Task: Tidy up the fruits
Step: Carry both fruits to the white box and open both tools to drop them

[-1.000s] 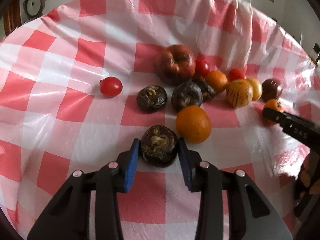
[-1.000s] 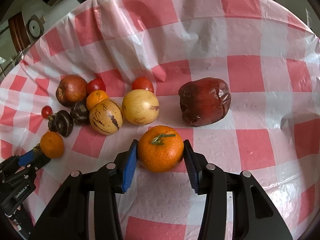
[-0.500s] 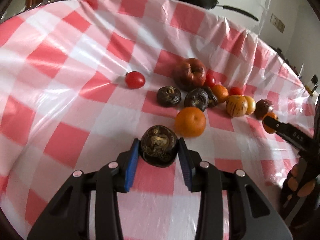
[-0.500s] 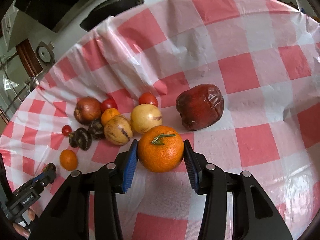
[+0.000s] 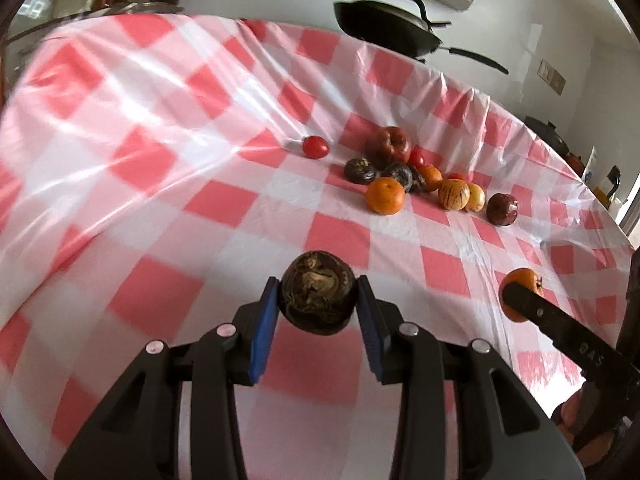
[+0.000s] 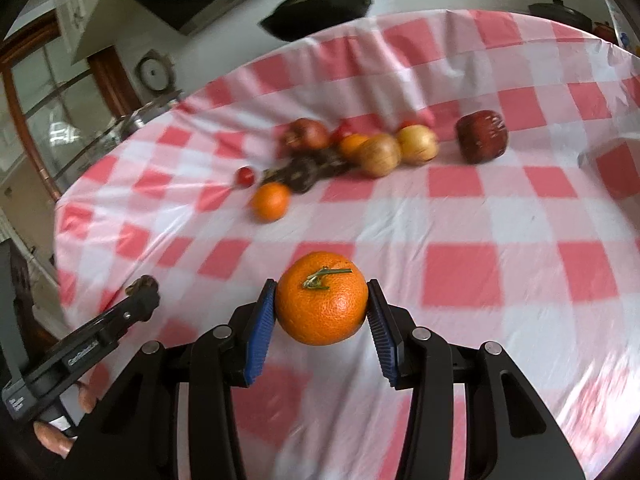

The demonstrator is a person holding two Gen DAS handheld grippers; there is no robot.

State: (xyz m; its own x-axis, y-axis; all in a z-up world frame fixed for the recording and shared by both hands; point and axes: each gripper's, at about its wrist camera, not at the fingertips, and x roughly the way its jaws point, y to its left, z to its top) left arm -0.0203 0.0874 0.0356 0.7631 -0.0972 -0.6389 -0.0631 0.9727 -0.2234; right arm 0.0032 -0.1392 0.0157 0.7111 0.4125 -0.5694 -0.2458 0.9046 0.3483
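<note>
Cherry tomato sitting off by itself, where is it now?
Left wrist view: the cherry tomato lies alone on the checked tablecloth, left of the fruit cluster, nearest the red apple.

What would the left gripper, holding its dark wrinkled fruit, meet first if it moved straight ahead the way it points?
Probably the red-and-white checked tablecloth: the left gripper points over bare cloth, and the round orange citrus fruit lies ahead, slightly right. Depth is unclear, so the dark wrinkled fruit might reach that first.

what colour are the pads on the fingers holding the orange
Blue, ribbed pads either side of the orange; right wrist view.
</note>
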